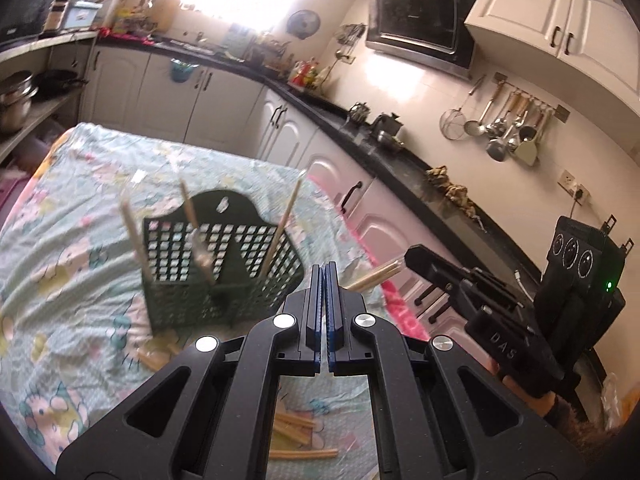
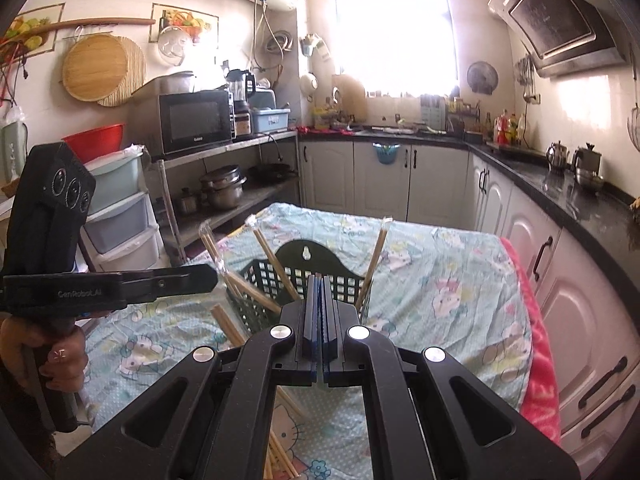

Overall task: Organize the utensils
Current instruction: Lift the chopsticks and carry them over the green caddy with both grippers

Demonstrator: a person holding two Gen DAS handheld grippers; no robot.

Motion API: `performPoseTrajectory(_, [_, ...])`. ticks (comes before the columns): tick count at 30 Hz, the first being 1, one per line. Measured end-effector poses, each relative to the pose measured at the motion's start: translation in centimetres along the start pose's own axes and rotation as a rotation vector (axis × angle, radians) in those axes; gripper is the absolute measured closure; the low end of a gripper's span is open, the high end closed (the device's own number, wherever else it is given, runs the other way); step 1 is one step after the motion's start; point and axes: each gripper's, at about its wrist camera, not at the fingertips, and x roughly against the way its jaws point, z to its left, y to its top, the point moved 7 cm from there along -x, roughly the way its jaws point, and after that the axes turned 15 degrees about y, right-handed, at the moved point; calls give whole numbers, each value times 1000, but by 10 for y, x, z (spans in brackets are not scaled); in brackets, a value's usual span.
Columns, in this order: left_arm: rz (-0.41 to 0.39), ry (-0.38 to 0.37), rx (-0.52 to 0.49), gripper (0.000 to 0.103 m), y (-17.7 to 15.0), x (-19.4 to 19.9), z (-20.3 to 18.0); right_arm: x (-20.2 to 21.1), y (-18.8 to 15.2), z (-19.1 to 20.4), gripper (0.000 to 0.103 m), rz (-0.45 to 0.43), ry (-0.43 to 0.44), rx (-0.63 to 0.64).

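A dark green lattice utensil basket [image 1: 216, 268] [image 2: 260, 280] stands on the cartoon-print tablecloth [image 1: 80, 240] [image 2: 440, 280]. Several wrapped wooden chopsticks [image 1: 286, 220] [image 2: 374, 260] lean upright in it. More chopsticks lie loose on the cloth [image 1: 296, 436] [image 2: 226, 322]. My left gripper [image 1: 326, 267] hangs shut and empty above the cloth, just right of the basket. My right gripper [image 2: 319, 279] is also shut with nothing in it, in front of the basket. Each view shows the other gripper from the side [image 1: 416, 258] [image 2: 208, 275], held by a hand [image 2: 60, 356].
White cabinets under a black counter [image 1: 400, 152] [image 2: 560, 188] run along the right and far sides. A kettle and pots [image 2: 558, 154] sit on it. A metal shelf with a microwave [image 2: 196, 120] and pans stands at the left. A pink towel [image 2: 536, 340] hangs over the table's right edge.
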Motion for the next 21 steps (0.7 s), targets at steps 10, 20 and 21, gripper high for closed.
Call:
performPoseTrajectory(10, [-61,-47,-25,103,34,13,-21,19,24,5,102,-57,-6,31])
performPoseTrajectory(20, [-124,-79,-49,103,68,26,-39,34,54,10,102,-114,-16,64])
performPoseTrajectory(21, [-130,-79,-48,103,70,27,-40,36,58,11,102,-122,-17,69])
